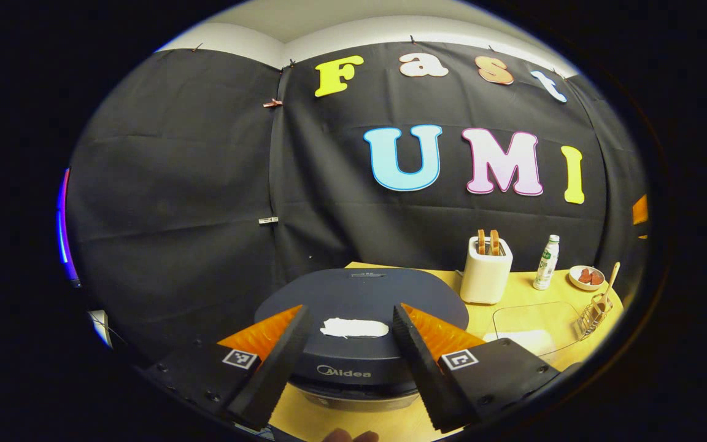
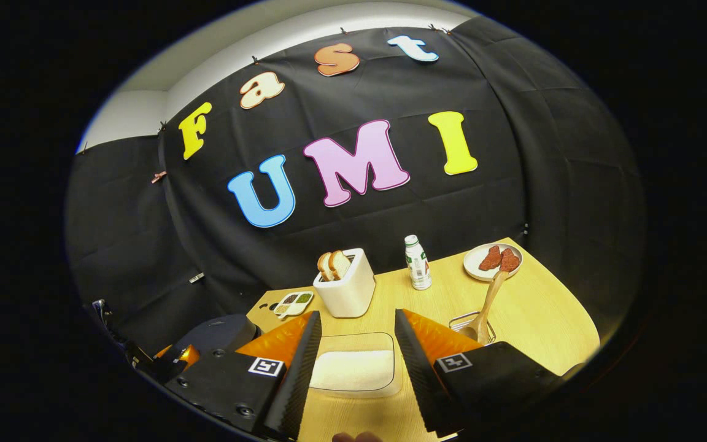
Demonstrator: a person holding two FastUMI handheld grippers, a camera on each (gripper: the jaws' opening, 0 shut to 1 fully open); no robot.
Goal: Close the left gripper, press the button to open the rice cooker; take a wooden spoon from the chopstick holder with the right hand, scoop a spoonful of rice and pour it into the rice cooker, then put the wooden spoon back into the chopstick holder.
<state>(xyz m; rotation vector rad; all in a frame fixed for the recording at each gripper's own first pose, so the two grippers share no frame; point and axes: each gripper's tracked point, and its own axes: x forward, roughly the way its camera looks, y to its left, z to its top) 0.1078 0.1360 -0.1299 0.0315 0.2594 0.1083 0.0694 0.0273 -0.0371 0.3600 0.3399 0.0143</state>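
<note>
Above the rice cooker (image 1: 359, 307), the left gripper (image 1: 351, 350) hangs with its 2 fingers wide apart and nothing between them. The cooker's dark lid is down, and a white patch (image 1: 354, 328) lies on the lid between the fingers. Right of the rice cooker, on the yellow tabletop (image 1: 513, 307), lies a clear tray with white rice (image 2: 353, 370). The right gripper (image 2: 356, 362) hangs over this tray, fingers also wide and holding nothing. Farther right of the cooker, beyond the tray, the wooden spoon (image 2: 487, 304) stands tilted in the wire chopstick holder (image 1: 594, 315). Behind the tray stands a white toaster (image 2: 347, 285) with bread, then a small bottle (image 2: 417, 263) and a plate (image 2: 490, 261) with red pieces.
</note>
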